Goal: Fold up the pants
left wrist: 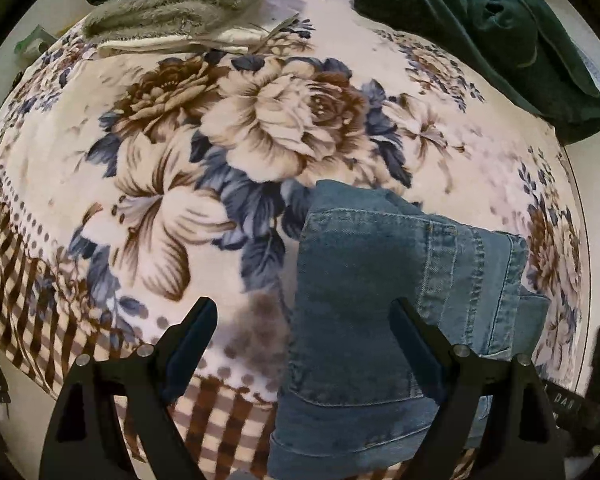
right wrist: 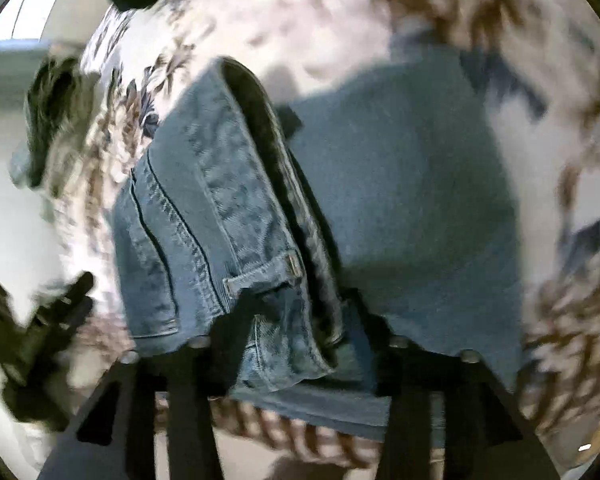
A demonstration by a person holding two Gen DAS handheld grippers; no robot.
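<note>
Jeans [left wrist: 384,288] lie folded on the floral blanket [left wrist: 148,152], at its checked near border. Above them the left gripper [left wrist: 304,332] hovers with fingers spread wide, right finger over the denim. The right gripper [right wrist: 300,344] is blurred, its fingers either side of the waistband; grip unclear. Beyond the jeans: towels [left wrist: 172,8], dark green garment [left wrist: 480,28]

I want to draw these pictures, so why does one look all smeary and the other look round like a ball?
Right wrist view: motion blur smears the floral blanket, while the jeans near the right tool stay clearer. Left wrist view: mostly sharp, but the fisheye lens bulges the blanket into a dome; dark corners are the lens edge.
</note>
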